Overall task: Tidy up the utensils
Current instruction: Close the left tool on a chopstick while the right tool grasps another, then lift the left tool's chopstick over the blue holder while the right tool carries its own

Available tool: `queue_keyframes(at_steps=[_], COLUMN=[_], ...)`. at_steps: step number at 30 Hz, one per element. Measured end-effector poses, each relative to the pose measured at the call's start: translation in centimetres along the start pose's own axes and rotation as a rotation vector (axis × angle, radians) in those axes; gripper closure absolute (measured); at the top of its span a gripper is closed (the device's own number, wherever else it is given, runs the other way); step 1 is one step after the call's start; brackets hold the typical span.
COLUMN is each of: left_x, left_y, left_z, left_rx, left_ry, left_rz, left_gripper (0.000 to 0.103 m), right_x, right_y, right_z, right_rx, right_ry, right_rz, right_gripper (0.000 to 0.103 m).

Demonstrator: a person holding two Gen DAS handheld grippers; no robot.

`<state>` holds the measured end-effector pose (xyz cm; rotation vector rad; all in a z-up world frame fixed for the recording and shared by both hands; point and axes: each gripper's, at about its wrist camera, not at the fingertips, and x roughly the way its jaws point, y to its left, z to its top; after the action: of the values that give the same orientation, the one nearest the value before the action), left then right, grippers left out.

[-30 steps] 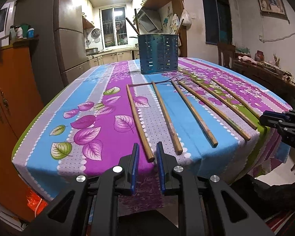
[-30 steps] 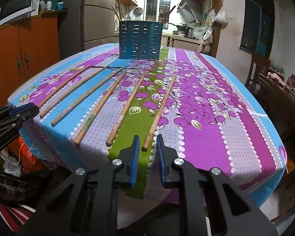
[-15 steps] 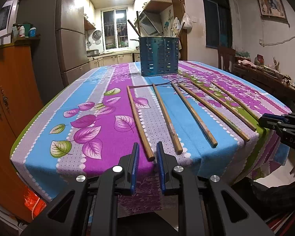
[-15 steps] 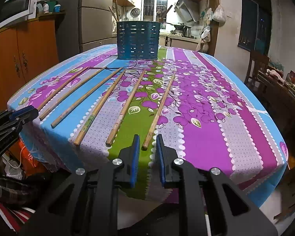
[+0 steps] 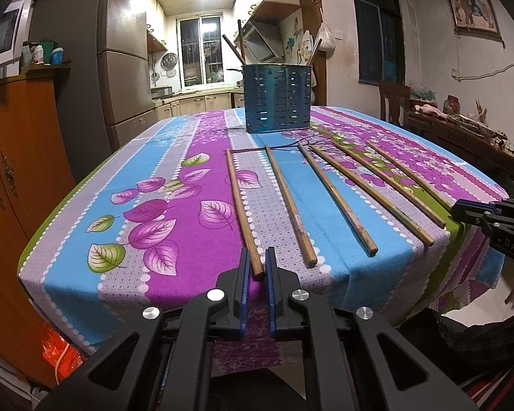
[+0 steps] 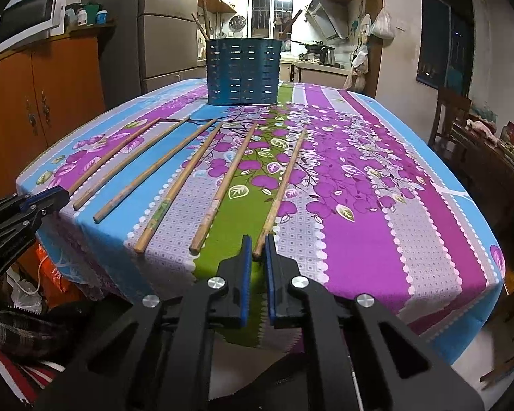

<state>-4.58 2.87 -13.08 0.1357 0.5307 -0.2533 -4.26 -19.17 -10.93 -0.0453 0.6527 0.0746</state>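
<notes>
**Left wrist view: both grippers have closed in on the outer chopsticks**

Since a second ago each gripper has edged forward to the table's near edge, so the stick ends that lay ahead of the fingertips now sit between them.

Furthest left, the left gripper (image 5: 257,257) is held low and level, its blue-padded fingers (image 5: 245,274) parted narrowly around the near end of the leftmost chopstick (image 5: 240,205), not pinching it. Five more worn, brownish wooden chopsticks fan out to its right on the flowered tablecloth (image 5: 147,212), all pointing toward the blue slotted utensil holder (image 5: 277,97) standing upright at the far end, a few utensil handles poking out of it.

On the right, the right gripper (image 6: 256,245) mirrors that pose, its fingers likewise slightly apart on either side of the rightmost chopstick (image 6: 284,185), whose near end lies on the green stripe at the table edge.
</notes>
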Motion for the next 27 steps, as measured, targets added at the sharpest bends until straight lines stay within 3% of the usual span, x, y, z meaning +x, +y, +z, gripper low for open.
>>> queue_keyframes(at_steps=[10,19,27], left_x=[-1.1,-3.2,-4.7], left_y=[1.0,1.8,2.2], left_z=[1.1,3.2,5.7], left_rx=[-0.008,0.011,0.015], left_ry=[-0.031,-0.107,-0.172], left_rz=[0.034,0.077,0.063], left_gripper=[0.095,0.095,0.096], right_x=[-1.2,-2.7,-4.7], right_y=[-0.7,-1.4,-2.3], right_z=[0.2,1.1,3.6], right_rx=[-0.001,-0.004,-0.019], right_ry=[-0.05,-0.109,-0.198], right_rz=[-0.028,-0.049,-0.054], right_gripper=[0.098,0.098,0.098])
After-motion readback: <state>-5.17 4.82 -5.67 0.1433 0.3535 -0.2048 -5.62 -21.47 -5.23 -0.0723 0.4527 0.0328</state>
